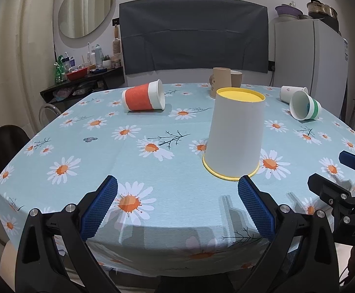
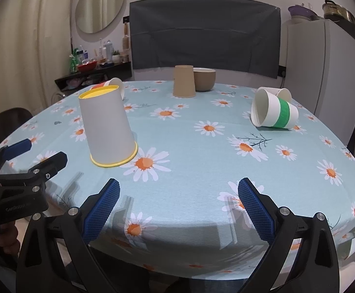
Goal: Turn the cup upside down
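matt paper cup [image 1: 234, 131], cloth tablecloth [image 1: 153, 171]

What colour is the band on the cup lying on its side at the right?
Green band on a white cup, clearest in the right wrist view.

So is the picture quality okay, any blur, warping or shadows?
Left wrist view: sharp, with fisheye bending at the table edge; the white cup leans from distortion. Right wrist view: equally sharp, soft finger shadows on the tablecloth, dark corner vignetting.

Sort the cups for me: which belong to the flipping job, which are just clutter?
Job: white-yellow cup, already upside down; orange cup, green-banded cup, white cup, all on their sides.
Clutter: brown cup, brown bowl.
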Tool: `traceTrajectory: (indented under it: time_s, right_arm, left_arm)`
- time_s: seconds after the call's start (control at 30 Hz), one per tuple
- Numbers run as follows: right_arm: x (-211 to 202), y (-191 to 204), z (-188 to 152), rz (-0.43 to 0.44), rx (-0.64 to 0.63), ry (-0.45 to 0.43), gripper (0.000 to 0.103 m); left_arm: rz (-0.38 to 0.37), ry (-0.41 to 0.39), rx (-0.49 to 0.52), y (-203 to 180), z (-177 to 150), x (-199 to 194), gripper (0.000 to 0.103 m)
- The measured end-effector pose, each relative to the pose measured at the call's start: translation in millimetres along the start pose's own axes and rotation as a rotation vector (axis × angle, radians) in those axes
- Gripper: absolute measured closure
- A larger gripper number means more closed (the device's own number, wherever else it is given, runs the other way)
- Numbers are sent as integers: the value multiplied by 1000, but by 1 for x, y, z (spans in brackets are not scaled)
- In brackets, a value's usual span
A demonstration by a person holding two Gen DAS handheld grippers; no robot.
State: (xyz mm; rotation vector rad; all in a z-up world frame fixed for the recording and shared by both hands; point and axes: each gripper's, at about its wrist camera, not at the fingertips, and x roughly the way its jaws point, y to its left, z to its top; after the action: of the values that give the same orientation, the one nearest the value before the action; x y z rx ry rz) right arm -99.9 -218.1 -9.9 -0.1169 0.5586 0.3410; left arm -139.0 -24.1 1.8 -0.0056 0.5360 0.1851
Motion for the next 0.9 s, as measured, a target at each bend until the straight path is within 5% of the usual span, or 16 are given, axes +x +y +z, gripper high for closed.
traceTrajectory:
  time_s: [0.9]
  right_arm:
    - [0,0,1,13,-28,-8,9]
  left_arm:
    - [-17,0,10,-6,2,-1,6]
